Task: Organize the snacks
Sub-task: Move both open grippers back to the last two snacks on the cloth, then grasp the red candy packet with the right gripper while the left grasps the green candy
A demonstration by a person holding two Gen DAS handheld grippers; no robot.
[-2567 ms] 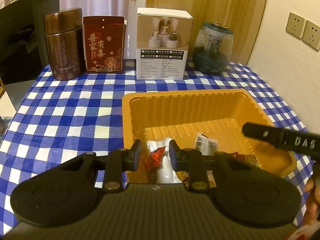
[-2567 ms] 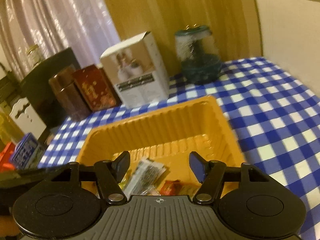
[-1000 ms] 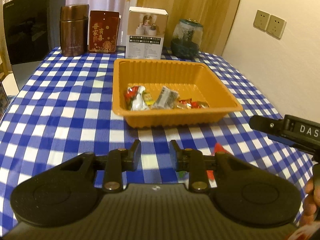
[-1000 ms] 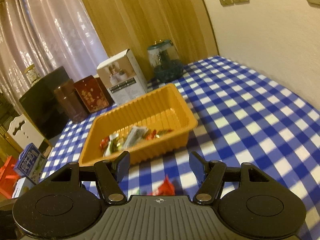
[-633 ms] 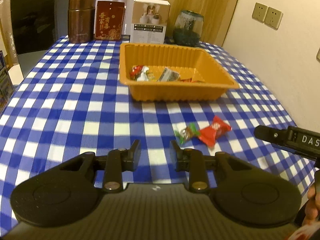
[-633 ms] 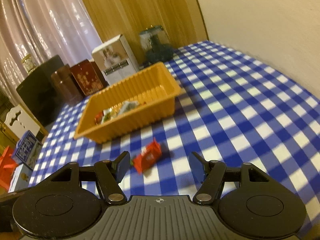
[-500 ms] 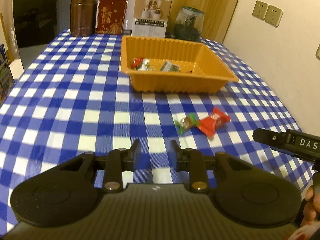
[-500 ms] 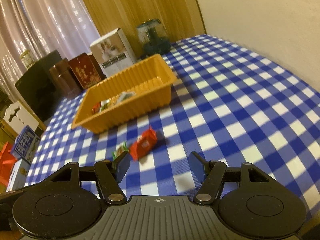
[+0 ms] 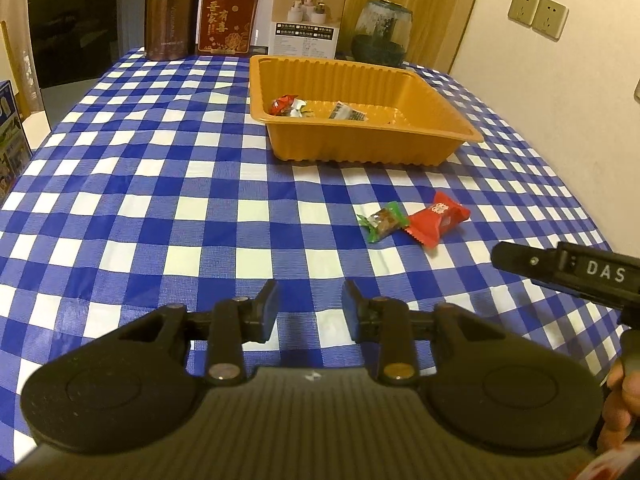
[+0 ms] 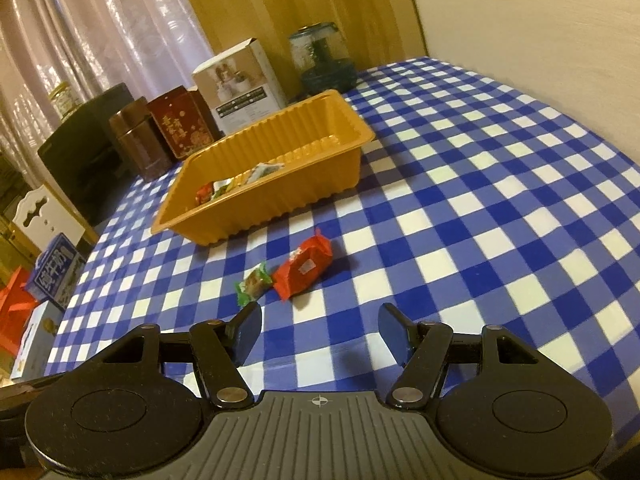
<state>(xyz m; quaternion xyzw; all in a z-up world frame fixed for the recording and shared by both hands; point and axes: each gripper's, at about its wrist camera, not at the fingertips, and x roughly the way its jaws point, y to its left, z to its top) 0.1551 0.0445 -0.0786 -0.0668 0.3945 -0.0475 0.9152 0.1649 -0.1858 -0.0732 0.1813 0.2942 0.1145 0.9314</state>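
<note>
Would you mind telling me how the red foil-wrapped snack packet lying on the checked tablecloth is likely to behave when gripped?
The red foil-wrapped snack packet looks puffy and crinkled, so it will probably squash somewhat. Its glossy wrapper may slip between pads. It seems light, lying flat beside the green-ended candy, so a careless nudge could shift both.

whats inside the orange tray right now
The orange tray holds a red-wrapped candy, a whitish wrapper beside it and a grey packet. Its near wall hides the front floor.

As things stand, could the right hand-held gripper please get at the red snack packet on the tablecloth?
Probably yes. The red snack packet lies just ahead of the open right hand-held gripper, with only bare tablecloth between; the green candy sits beside it, close.
</note>
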